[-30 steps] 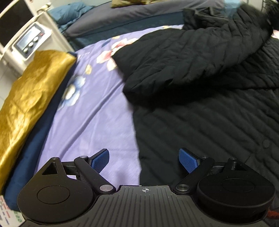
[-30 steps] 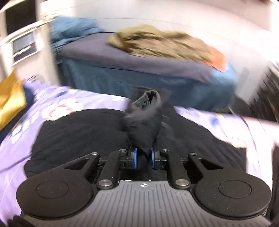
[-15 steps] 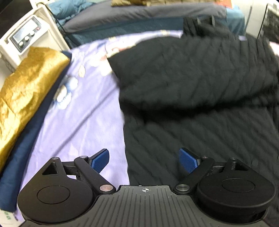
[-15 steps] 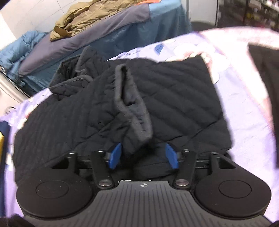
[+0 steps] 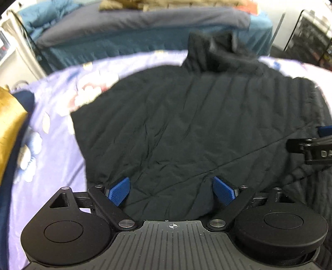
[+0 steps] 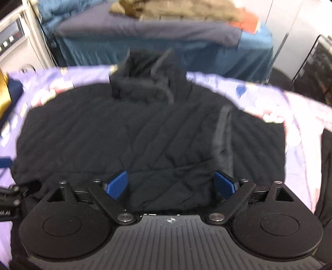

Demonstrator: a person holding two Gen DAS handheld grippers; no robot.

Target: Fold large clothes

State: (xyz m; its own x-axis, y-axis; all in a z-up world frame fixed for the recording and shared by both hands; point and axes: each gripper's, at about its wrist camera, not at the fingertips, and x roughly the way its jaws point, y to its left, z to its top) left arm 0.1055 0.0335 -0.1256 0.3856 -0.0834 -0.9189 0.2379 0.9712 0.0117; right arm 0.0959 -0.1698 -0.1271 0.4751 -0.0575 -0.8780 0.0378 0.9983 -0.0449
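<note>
A black quilted jacket (image 5: pixel 186 116) lies spread on the purple flowered bedsheet (image 5: pixel 62 99), its collar (image 5: pixel 215 54) at the far end. It also fills the right wrist view (image 6: pixel 128 133), with a ribbed cuff (image 6: pixel 223 133) standing up on the right. My left gripper (image 5: pixel 171 190) is open and empty over the jacket's near part. My right gripper (image 6: pixel 170 183) is open and empty just above the jacket's near edge. The right gripper's finger shows at the right edge of the left wrist view (image 5: pixel 311 145).
A gold cushion (image 5: pixel 10 124) lies on a dark blue pad at the left. Beyond the sheet stands a bed with grey-blue bedding (image 6: pixel 145 31) and a pile of olive clothes (image 6: pixel 176 10). A white appliance (image 6: pixel 18 41) stands at the far left.
My right gripper was shut on the jacket's sleeve, laid it across the body and opened. My left gripper swung right, from over the sheet's edge to over the jacket.
</note>
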